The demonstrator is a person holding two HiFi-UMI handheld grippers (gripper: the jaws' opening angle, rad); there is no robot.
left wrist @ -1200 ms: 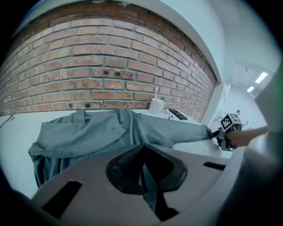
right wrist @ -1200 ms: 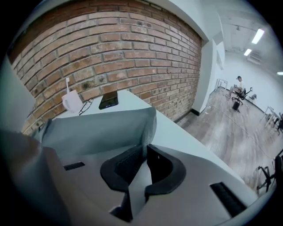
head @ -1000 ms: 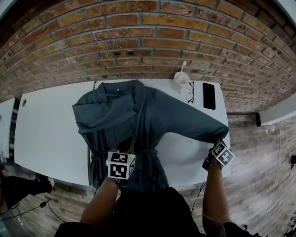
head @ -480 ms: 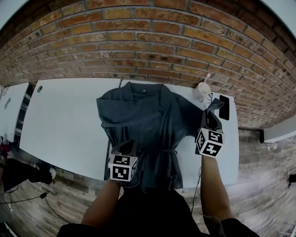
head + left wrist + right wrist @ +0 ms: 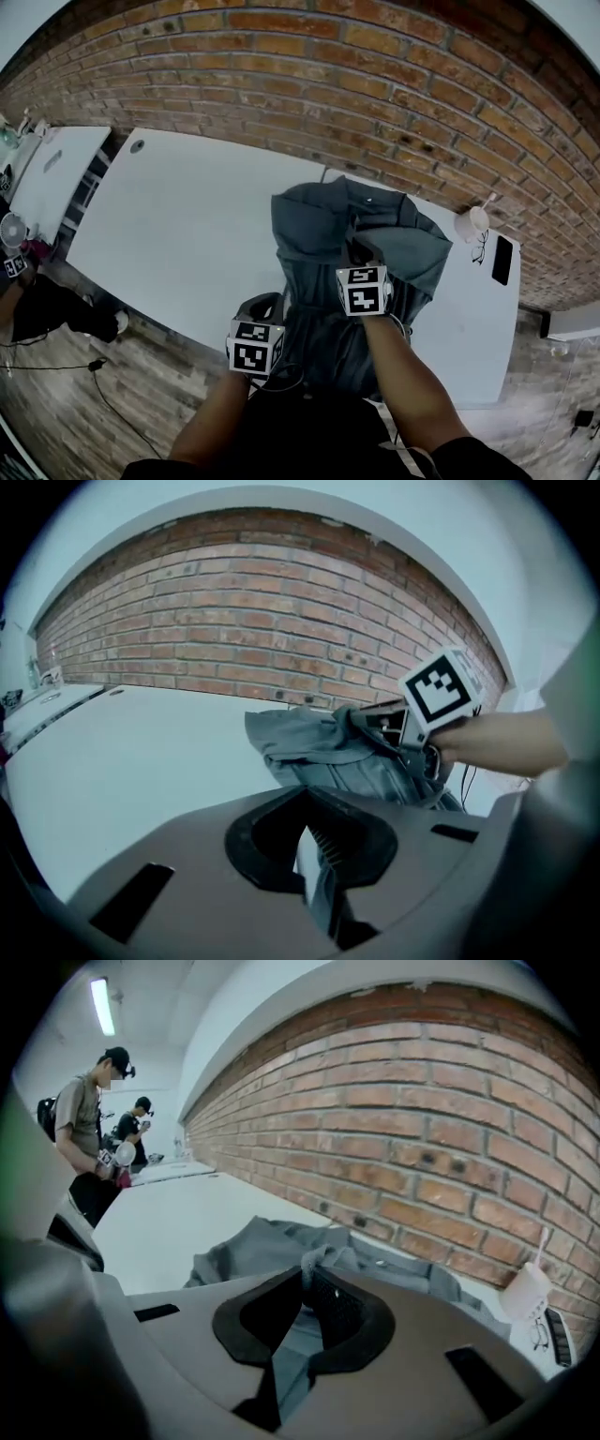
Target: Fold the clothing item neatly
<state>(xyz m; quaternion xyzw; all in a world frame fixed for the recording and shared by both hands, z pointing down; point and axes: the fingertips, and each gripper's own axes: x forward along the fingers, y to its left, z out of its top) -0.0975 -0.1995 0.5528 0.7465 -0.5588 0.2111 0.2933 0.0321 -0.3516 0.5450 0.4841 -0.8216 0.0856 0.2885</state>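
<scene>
1 dark grey long-sleeved cloth garment (image 5: pixel 314 225), spread across the white worktop's (image 5: pixel 178 216) right half, collar at the far edge: right gripper (image 5: pixel 361 247) clenched on 1 sleeve end over the chest, apparently folding inward; left gripper (image 5: pixel 270 304) clamped on the near-edge hem, likely steadying.

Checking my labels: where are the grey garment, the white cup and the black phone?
grey garment (image 5: pixel 314 225): head view, on the folded shoulder area.
white cup (image 5: pixel 469 225): head view, on the cup's body.
black phone (image 5: pixel 502 261): head view, on the middle of its screen.
</scene>
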